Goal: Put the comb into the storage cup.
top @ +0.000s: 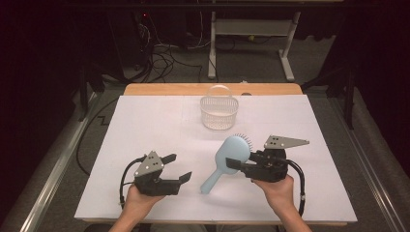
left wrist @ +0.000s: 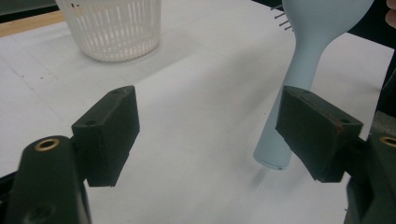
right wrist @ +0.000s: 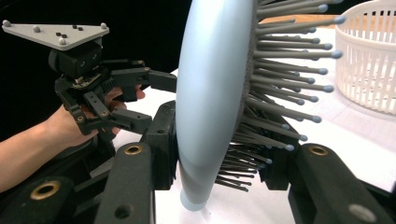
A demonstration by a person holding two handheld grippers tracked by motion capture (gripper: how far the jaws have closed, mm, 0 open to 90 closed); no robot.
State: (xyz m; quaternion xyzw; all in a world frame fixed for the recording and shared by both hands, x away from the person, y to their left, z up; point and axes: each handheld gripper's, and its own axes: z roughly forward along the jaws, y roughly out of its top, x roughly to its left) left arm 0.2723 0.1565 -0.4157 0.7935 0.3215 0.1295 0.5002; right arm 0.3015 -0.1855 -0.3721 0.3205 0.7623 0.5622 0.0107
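Observation:
A light blue hairbrush (top: pixel 231 150) stands off the white sheet with its handle end slanting down to the left. My right gripper (top: pixel 236 164) is shut on its oval head. In the right gripper view the jaws press the smooth back and the bristle side of the hairbrush (right wrist: pixel 210 84), and my right gripper (right wrist: pixel 219 154) holds it edge-on. My left gripper (top: pixel 176 167) hovers open just left of the handle, with nothing between its jaws. The left gripper view shows my left gripper (left wrist: pixel 205 135) wide open and the brush handle (left wrist: pixel 299 70) beside its right jaw.
A white slatted plastic basket (top: pixel 219 112) stands at the back middle of the white-covered table (top: pixel 145 125); the basket (left wrist: pixel 114 28) is also ahead of the left gripper. Desk legs and cables lie on the floor beyond.

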